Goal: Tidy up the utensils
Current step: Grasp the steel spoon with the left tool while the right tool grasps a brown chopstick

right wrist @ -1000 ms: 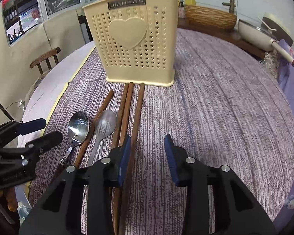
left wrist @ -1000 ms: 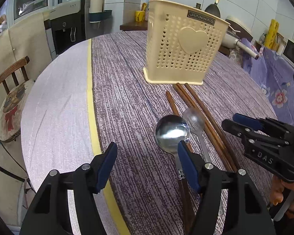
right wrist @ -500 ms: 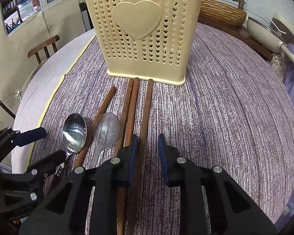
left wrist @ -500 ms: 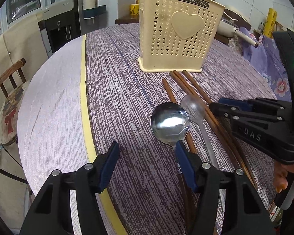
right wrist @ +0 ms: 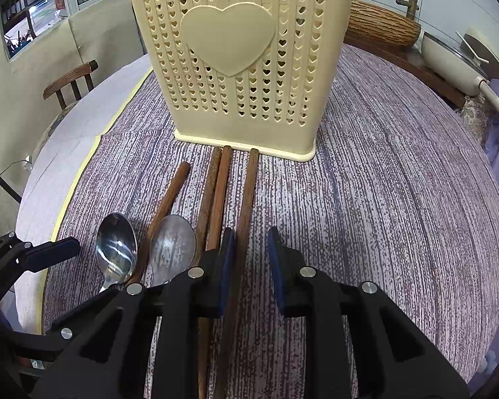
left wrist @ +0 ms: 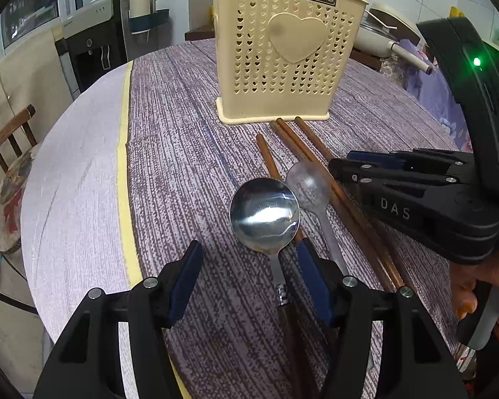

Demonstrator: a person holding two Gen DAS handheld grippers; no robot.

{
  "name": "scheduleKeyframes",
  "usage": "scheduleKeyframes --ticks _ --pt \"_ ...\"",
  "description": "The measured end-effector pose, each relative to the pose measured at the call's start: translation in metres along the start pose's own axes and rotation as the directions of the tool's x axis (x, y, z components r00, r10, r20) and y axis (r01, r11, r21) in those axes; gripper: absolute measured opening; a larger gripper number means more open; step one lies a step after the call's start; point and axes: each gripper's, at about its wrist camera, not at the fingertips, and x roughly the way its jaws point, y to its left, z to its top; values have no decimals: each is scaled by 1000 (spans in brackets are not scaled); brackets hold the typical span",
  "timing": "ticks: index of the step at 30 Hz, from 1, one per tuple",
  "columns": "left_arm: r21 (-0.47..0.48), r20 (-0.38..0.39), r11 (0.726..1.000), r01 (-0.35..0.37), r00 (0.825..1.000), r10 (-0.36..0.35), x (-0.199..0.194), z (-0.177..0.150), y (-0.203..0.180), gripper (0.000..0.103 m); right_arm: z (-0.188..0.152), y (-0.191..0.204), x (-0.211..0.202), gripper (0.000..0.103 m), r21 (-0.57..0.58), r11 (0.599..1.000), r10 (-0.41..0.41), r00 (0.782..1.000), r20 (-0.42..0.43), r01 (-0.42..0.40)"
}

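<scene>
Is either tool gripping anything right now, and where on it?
Nothing is held. The right tool straddles the rightmost brown wooden chopstick mid-shaft without clamping it. The left tool stands open around the shiny steel spoon at its neck.

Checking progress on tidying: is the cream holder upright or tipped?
Upright: the cream holder stands on its flat base on the tablecloth, rim upward.
</scene>
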Motion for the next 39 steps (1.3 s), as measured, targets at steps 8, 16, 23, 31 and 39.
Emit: scheduleKeyframes --ticks 8,16,23,31,39 --pt "-11 1 1000 8 1000 -8 3 5 -1 59 2 0 2 22 1 1000 -2 1000 8 2" --pt "-33 1 999 15 1000 -15 8 11 -5 61 2 0 2 22 1 1000 -1 1000 9 1" --pt "-39 0 999 -1 1000 1 11 15 -7 47 8 4 6 22 7 1000 -16 1000 7 16" --pt "-62 2 998 23 1000 -23 11 17 -2 46 19 10 14 11 -16 1000 -14 1000 1 14" --pt "-68 24 997 36 999 -34 7 24 4 46 22 8 15 9 -9 1000 10 1000 1 -10"
